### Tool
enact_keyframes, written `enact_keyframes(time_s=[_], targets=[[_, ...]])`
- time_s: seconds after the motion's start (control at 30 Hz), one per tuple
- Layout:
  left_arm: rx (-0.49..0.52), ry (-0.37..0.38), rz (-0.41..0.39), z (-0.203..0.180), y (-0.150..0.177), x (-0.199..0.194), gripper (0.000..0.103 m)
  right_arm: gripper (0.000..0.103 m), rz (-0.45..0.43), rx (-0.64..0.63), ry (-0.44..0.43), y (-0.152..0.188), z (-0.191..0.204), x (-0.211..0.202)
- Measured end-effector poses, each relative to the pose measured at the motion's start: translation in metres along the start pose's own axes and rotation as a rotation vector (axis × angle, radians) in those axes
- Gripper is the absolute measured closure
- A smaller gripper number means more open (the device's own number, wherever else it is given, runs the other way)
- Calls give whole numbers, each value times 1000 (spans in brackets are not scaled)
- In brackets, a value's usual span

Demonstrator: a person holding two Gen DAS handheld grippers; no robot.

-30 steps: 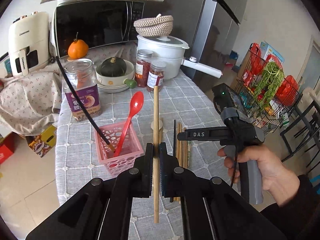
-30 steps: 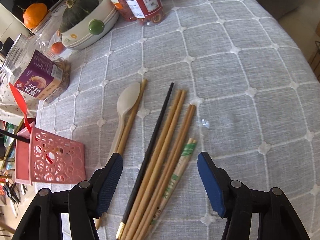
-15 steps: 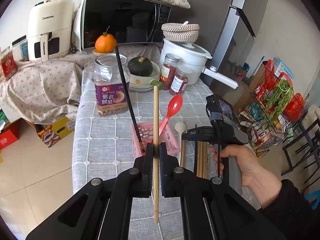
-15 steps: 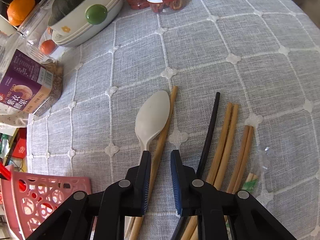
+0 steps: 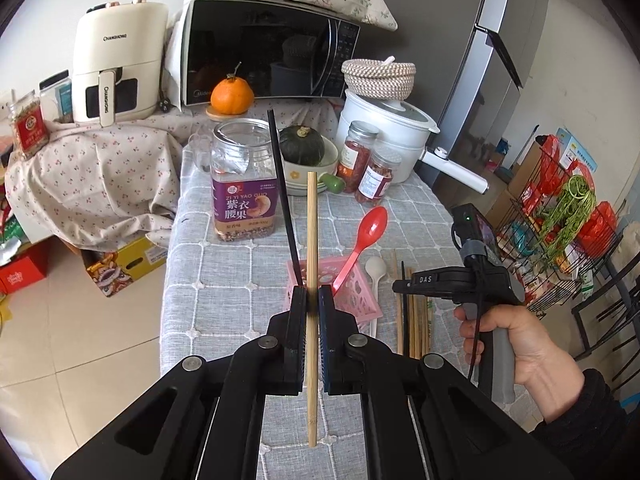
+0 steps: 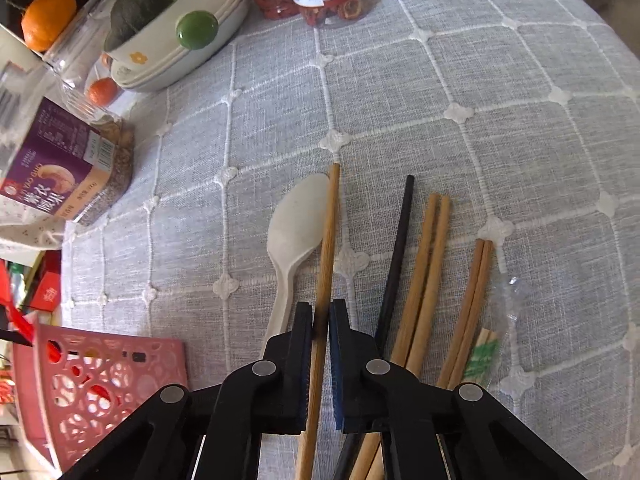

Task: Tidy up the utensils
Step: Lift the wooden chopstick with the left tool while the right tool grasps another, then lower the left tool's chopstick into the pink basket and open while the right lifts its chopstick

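Note:
My left gripper (image 5: 313, 300) is shut on a light wooden chopstick (image 5: 311, 240), held upright just in front of the pink perforated basket (image 5: 352, 292). The basket holds a red spoon (image 5: 366, 232) and a black chopstick (image 5: 282, 196). My right gripper (image 6: 320, 316) is shut on a brown wooden chopstick (image 6: 330, 224) that lies on the grey tablecloth beside a white spoon (image 6: 294, 228). To its right lie a black chopstick (image 6: 398, 248), two pairs of brown chopsticks (image 6: 426, 256) and a wrapped pair (image 6: 482, 356). The right gripper also shows in the left wrist view (image 5: 400, 286).
A cashew jar (image 5: 244, 180), a bowl with a squash (image 5: 304, 152), two spice jars (image 5: 368, 164) and a white pot (image 5: 384, 128) stand at the table's back. A microwave (image 5: 264, 48) and air fryer (image 5: 120, 64) lie behind. The table's left edge (image 5: 166, 280) drops to the floor.
My right gripper went from wide open over the chopsticks to shut on the brown chopstick beside the white spoon. My left gripper pulled back and left, still gripping its chopstick.

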State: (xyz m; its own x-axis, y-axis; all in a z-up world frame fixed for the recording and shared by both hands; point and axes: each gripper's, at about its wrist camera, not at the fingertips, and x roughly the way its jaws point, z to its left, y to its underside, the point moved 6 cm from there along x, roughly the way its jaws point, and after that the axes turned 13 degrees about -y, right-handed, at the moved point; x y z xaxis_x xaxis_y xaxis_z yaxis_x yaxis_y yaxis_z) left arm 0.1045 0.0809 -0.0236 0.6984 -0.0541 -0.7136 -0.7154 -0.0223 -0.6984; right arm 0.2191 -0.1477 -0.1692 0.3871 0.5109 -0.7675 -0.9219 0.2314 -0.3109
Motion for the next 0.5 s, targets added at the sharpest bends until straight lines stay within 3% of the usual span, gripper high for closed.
enact_keyframes(time_s=[0.2,0.5], targets=[[-20,9,-73,1,-11,-21,97,98,-111,-67,-84,9,25,-61],[-117,43,-339,2,-43,-73,97,98,-351,-361,-123,31,87,-153]])
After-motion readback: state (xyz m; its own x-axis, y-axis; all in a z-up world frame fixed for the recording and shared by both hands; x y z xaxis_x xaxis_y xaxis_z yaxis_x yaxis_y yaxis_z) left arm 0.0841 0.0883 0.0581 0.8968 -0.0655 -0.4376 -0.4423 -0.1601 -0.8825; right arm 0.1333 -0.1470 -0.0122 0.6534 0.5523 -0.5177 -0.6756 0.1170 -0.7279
